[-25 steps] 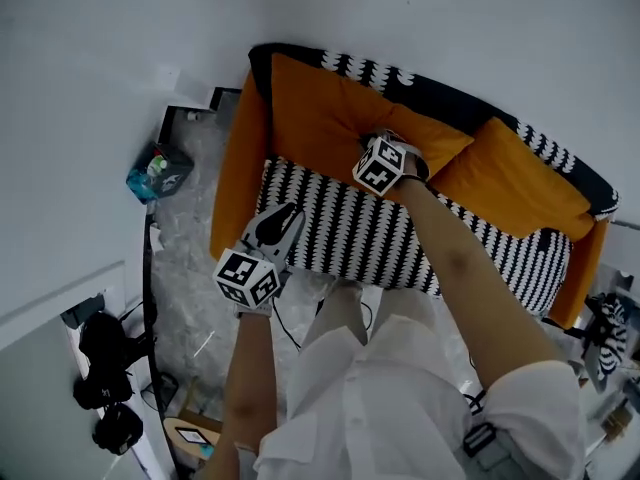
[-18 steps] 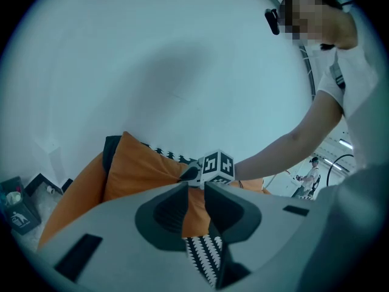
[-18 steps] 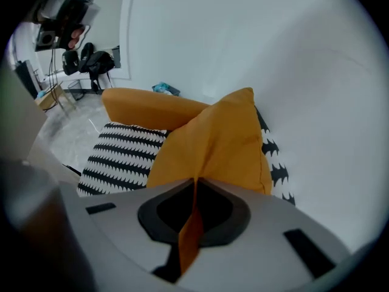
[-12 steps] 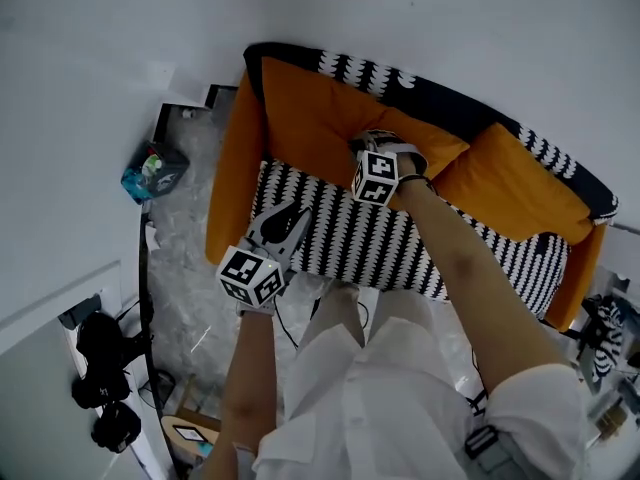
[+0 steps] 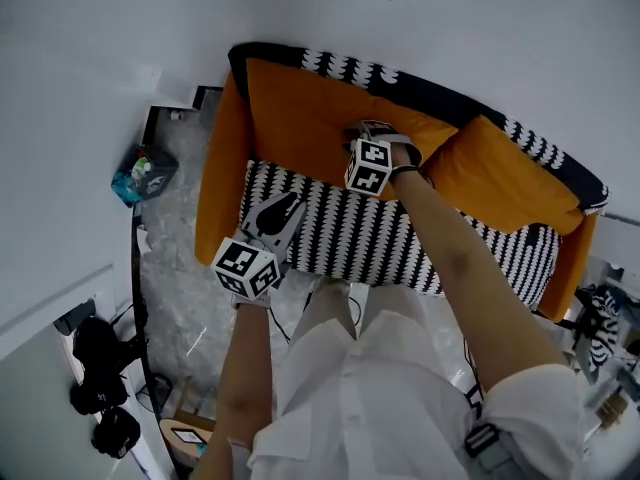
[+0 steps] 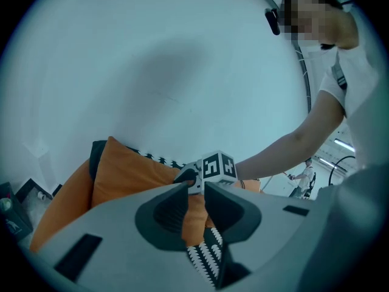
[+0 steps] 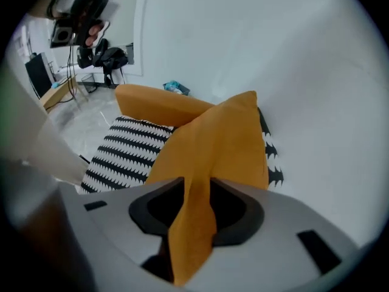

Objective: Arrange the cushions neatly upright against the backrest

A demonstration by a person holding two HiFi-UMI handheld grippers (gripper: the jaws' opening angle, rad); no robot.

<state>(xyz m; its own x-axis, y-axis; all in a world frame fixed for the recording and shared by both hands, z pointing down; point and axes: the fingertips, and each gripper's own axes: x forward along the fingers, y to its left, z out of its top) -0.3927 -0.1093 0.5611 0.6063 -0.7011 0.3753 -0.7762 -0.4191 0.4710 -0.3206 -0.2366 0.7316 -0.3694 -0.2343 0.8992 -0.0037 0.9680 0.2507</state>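
Inspection of the sofa [image 5: 215, 183] from the head view: two orange cushions stand on the black-and-white patterned seat [image 5: 340, 233], both leaning back on the backrest [image 5: 440, 90]. The left cushion [image 5: 300, 118] fills the corner at the picture's left, next to the orange armrest. The right cushion [image 5: 500, 173] sits toward the other end and is tilted, with one corner pointing toward the middle of the sofa. The two cushions come close together near the centre of the backrest, where my right gripper [image 5: 375, 131] is working.

Right gripper, own view: a fold of the left cushion's orange fabric [image 7: 225, 139] runs straight down between the jaws. I note the jaws have just been opening; at this moment they stand partly apart, and the fold fills the gap and touches both pads. The rest of that cushion rises beyond the jaws with one corner up against the backrest and the pale wall.

Left gripper [image 5: 285, 206]: I hold it over the front edge of the seat, well apart from both cushions. Its own view shows the jaws only slightly apart with nothing between them; through the narrow gap I see the seat pattern and orange fabric beyond.
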